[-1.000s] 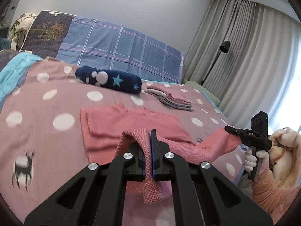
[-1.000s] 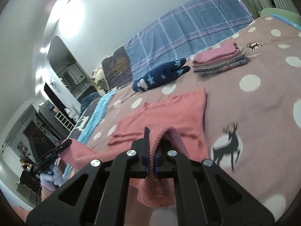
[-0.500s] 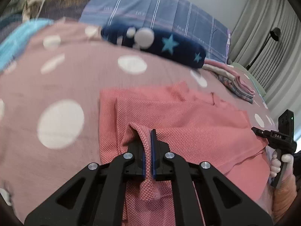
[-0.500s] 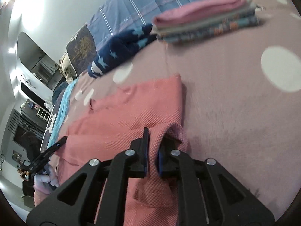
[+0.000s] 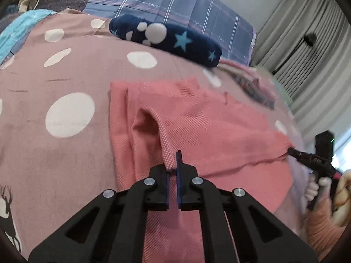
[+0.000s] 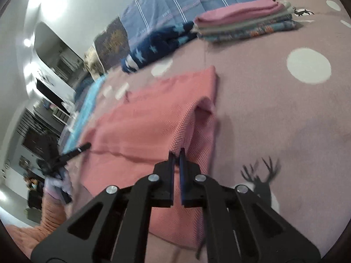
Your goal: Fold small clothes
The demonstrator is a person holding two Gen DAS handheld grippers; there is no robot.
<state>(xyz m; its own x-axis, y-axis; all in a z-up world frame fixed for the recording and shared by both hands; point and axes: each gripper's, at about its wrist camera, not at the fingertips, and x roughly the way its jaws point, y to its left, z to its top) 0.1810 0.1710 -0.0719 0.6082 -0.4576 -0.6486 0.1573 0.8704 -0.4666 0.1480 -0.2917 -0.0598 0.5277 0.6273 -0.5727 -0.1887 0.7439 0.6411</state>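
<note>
Polka-dot bedspread point(image 5: 54, 83), plaid pillow point(image 5: 175, 4) reading "love", pink garment point(image 5: 208, 131)

The left gripper point(image 5: 173, 162) fills the lower centre of its own view, angled downward, its jaws pinched together on a fold of pink cloth. The right gripper point(image 6: 176, 156) sits likewise at the lower centre of its view, tilted down, jaws closing on a cloth edge. At the right edge of the left view, a hand point(image 5: 316, 188) wraps the right gripper's handle, above a pink sleeve point(image 5: 322, 225).
</note>
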